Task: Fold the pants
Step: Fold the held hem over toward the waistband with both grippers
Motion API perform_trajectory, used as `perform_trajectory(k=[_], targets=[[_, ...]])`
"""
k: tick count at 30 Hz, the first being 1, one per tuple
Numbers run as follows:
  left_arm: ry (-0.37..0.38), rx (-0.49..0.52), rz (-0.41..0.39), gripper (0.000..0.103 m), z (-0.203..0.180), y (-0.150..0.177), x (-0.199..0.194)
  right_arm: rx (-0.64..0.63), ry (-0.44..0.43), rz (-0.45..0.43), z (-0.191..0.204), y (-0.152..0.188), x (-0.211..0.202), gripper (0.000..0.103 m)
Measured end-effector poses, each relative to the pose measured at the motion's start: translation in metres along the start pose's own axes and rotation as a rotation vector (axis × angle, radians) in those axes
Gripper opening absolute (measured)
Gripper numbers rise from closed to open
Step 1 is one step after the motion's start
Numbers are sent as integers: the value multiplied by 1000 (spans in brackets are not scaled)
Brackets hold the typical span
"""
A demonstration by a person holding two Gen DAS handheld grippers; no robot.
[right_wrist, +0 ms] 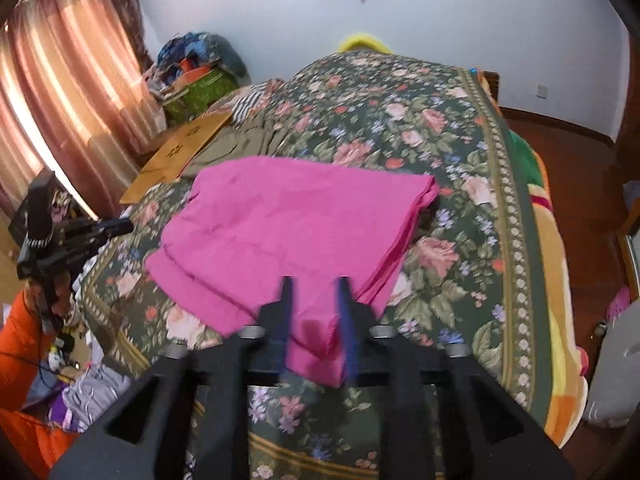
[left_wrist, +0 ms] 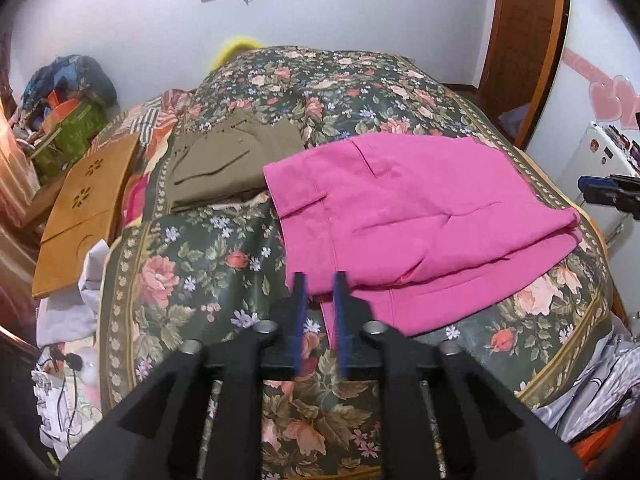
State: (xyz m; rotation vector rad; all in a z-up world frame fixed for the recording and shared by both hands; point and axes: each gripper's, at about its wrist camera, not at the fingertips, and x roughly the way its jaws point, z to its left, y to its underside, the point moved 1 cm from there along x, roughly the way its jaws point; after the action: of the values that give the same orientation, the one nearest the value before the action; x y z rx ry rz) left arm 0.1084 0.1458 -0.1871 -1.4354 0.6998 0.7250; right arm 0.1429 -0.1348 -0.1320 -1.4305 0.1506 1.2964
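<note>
Pink pants lie folded over on the floral bedspread, waistband to the far left; they also show in the right wrist view. My left gripper is open and empty, its blue fingers at the pants' near left edge. My right gripper is open, its fingers either side of the near pink hem; contact is unclear. The left gripper also shows in the right wrist view, and the right gripper in the left wrist view.
Folded olive pants lie beyond the pink ones. A wooden board rests on the bed's left side. Clutter and a green box stand by the curtain. Clothes lie at the bed's near left corner. Wooden floor lies right.
</note>
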Motion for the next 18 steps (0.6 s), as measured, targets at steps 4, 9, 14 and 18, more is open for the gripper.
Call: perform_trajectory(k=[4,9,14,18], targets=[[-33,-16,23,61,1,9,11,-73,15,10,16,4,7,46],[-40,-12,81,61,2,15,37,-91,29,66,19,10,24,46],[-50,-9,74,61,10,11,57,-106,57,118,18,17,37,46],[-71,23,55,61,6,5,62,-110,66,137,17,18,44,46]])
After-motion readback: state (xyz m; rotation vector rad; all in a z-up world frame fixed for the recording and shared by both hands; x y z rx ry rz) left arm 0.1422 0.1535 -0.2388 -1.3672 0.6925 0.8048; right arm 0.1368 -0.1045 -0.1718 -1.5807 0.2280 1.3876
